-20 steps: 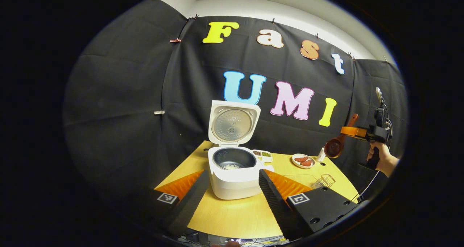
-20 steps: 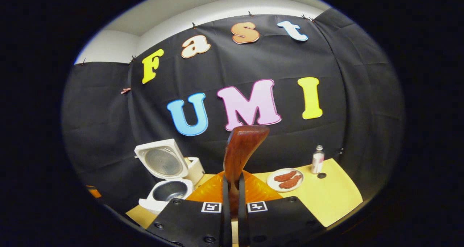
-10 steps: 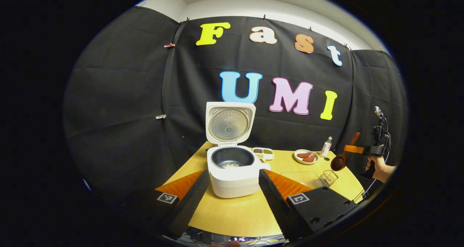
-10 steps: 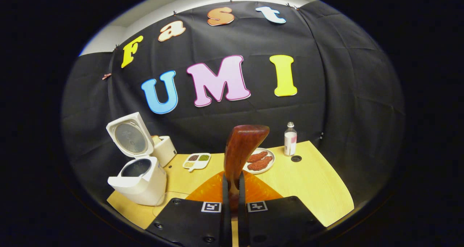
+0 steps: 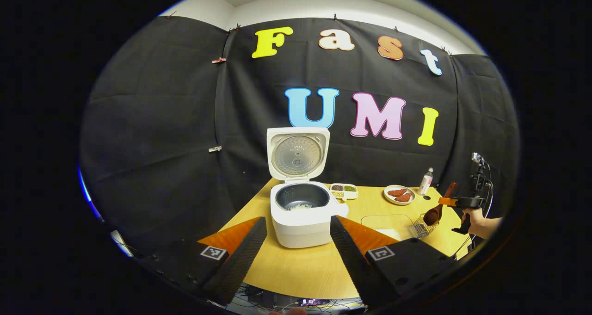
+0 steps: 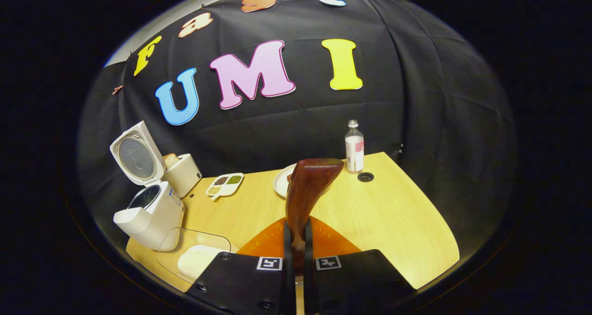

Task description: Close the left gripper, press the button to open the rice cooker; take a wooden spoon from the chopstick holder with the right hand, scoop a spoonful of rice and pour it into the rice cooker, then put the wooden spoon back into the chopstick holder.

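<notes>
The right tongs (image 6: 296, 241) are clamped on the handle of the spoon (image 6: 307, 190), which stands up between their fingers in the right gripper view. In the left gripper view the same tongs (image 5: 445, 202) sit far right in a hand (image 5: 481, 223), the spoon (image 5: 434, 213) slanting down with its bowl just over the wire holder (image 5: 422, 227) near the surface's right edge. The left tongs (image 5: 298, 241) hang apart, gripping nothing, in front of the cooker (image 5: 303, 213) — its lid (image 5: 298, 153) upright, a little rice in the pot. A clear tray of rice (image 6: 196, 259) lies between cooker (image 6: 148, 213) and holder. Farther back on the surface (image 6: 393, 222): a divided dish (image 6: 225, 184), a plate (image 5: 399, 194), a bottle (image 6: 354, 147).
</notes>
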